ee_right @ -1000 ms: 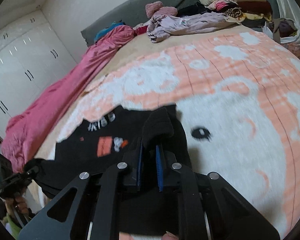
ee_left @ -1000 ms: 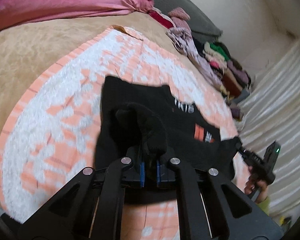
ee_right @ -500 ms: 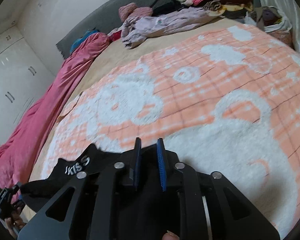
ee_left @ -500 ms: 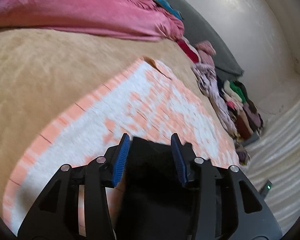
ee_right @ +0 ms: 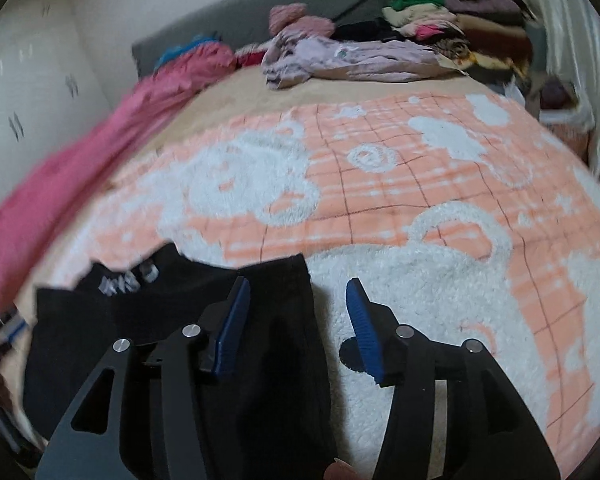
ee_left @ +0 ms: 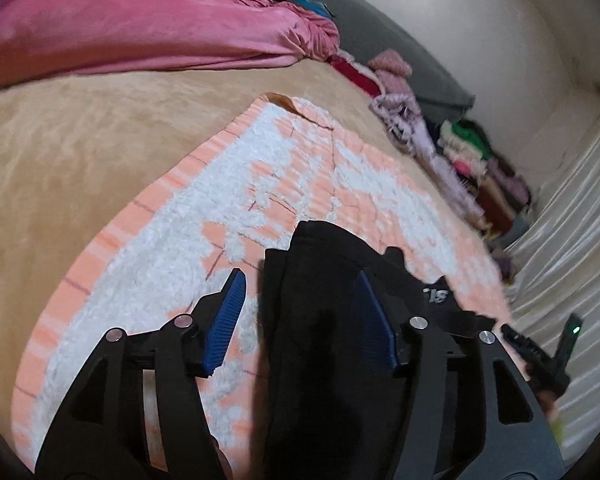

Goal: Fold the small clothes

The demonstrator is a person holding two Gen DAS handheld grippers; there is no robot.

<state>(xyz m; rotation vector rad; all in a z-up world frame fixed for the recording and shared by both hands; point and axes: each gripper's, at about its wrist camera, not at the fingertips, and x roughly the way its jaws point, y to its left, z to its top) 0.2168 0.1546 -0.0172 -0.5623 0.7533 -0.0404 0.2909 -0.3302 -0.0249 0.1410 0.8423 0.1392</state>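
A small black garment point(ee_left: 324, 280) with white lettering lies on the orange-and-white blanket point(ee_left: 260, 168). My left gripper point(ee_left: 302, 292) is open above the garment's left edge, holding nothing. In the right wrist view the same garment point(ee_right: 172, 300) lies at the lower left. My right gripper point(ee_right: 298, 300) is open over its right edge, empty. The right gripper also shows in the left wrist view point(ee_left: 540, 352) at the lower right.
A pink quilt point(ee_left: 140, 28) lies along the far left of the bed. A lilac garment point(ee_right: 340, 60) and a pile of folded clothes point(ee_right: 460, 28) sit by the grey headboard point(ee_right: 260, 16). White curtains point(ee_left: 580, 240) hang on the right.
Both grippers held bunched black fabric shut a second ago. The left opened first, then the right; the garment now lies flat on the blanket beneath them.
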